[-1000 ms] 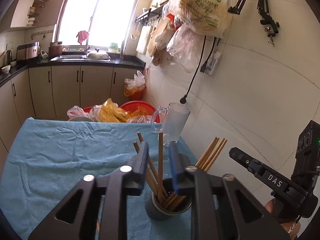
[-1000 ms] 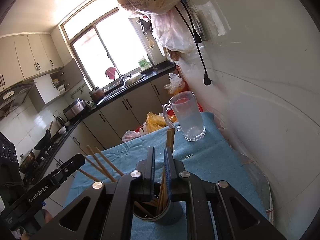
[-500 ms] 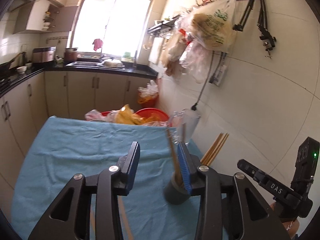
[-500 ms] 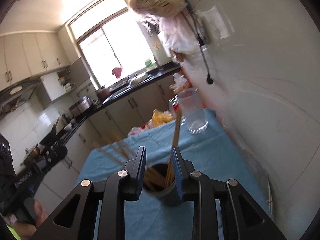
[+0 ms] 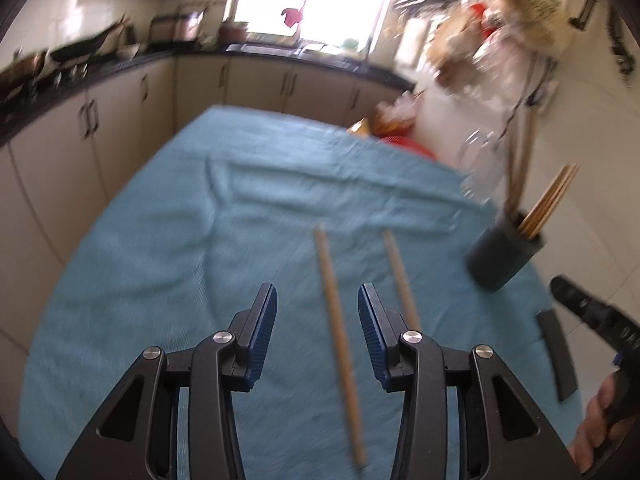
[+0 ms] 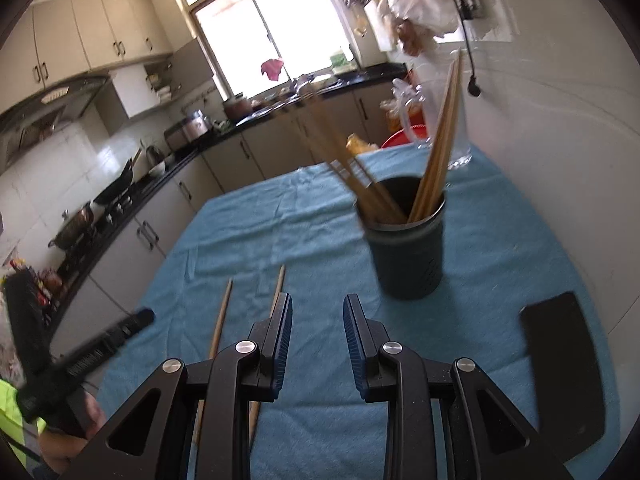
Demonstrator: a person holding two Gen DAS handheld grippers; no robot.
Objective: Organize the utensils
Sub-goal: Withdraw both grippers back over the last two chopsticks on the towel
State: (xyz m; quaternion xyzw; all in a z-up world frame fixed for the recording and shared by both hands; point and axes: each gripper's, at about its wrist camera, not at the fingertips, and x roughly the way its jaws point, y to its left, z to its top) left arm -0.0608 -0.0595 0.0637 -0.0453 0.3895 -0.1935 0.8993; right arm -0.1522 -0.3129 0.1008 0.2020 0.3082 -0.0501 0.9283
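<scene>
A dark round holder stands on the blue cloth with several wooden chopsticks upright in it; it also shows as the holder at the right of the left wrist view. Two loose chopsticks lie flat on the cloth. My left gripper is open low over the cloth, and one loose chopstick lies under the gap between its jaws, untouched. The other chopstick lies just right of it. My right gripper is open and empty, left of the holder, with both chopsticks on its left.
A glass mug stands behind the holder near the tiled wall. A flat black slab lies on the cloth at the right. Red basins with bags sit beyond the table's far edge. Kitchen counters run along the left.
Both grippers were shut on chopsticks over the holder, opened and left them in it. Both then swung left and down toward the loose chopsticks on the cloth.
</scene>
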